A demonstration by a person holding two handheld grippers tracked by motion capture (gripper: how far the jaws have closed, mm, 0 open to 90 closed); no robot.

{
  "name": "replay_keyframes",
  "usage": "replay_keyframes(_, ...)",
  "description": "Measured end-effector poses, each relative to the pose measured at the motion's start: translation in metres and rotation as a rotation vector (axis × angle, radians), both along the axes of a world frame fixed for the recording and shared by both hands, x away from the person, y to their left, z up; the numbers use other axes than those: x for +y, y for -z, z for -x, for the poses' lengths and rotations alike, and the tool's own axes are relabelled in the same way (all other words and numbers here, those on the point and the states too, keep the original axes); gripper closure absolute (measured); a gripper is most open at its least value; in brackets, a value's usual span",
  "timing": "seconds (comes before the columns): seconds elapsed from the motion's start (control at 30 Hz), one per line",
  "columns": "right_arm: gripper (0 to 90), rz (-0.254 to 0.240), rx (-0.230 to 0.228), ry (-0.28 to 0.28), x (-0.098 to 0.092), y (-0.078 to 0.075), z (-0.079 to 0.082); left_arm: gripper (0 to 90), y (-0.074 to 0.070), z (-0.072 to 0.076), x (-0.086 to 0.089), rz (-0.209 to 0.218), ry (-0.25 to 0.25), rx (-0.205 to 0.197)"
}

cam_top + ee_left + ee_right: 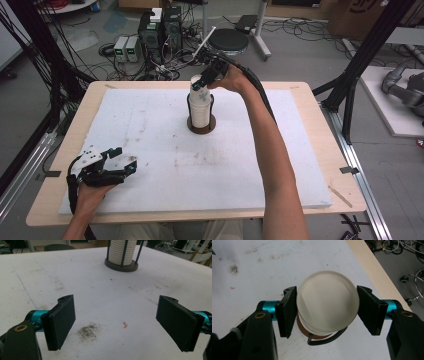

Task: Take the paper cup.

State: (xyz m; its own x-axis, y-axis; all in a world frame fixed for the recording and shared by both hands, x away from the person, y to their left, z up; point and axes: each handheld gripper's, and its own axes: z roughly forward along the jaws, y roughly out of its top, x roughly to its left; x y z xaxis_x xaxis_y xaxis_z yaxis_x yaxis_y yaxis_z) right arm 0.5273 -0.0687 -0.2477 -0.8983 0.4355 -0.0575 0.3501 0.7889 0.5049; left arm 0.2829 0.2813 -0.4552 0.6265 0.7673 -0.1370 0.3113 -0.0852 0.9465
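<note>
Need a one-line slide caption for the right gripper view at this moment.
Right gripper closed from above on the top cup of a stack in its holder, over the white table mat.

Right arm stretched to the far centre, its hand-held gripper [202, 82] tilted down, jaws clamped. Left hand-held gripper [117, 159] at near left, held low and level, jaws standing apart.

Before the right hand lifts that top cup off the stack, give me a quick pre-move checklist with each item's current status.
1. Right gripper straddles the top cup, a jaw on each side: ok.
2. Pads pressing its sides: ok.
3. Lower cups upright inside the holder: ok.
4. Top cup free of the one below: cannot tell.
5. Left gripper open, resting away from the stack: ok.
6. White mat around the holder free of obstacles: ok.
</note>
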Motion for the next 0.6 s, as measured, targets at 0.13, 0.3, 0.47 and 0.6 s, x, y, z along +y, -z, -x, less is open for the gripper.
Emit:
replay_keyframes(0.13, 37.7, -0.012, -0.009, 0.001, -0.002, -0.004, 0.002, 15.8, 0.0, 0.0, 0.0, 0.0, -0.001, 0.001)
replay_keyframes(0.3, 38.0, -0.031, -0.025, 0.001, -0.004, -0.009, 0.003, 15.8, 0.0, 0.0, 0.0, -0.003, 0.0, -0.001)
replay_keyframes(0.47, 38.2, -0.049, -0.036, 0.0, -0.007, -0.015, 0.005, 15.8, 0.0, 0.0, 0.0, -0.003, -0.002, -0.002)
replay_keyframes(0.6, 38.2, -0.059, -0.036, 0.007, -0.01, -0.018, 0.006, 15.8, 0.0, 0.0, 0.0, -0.008, -0.001, -0.003)
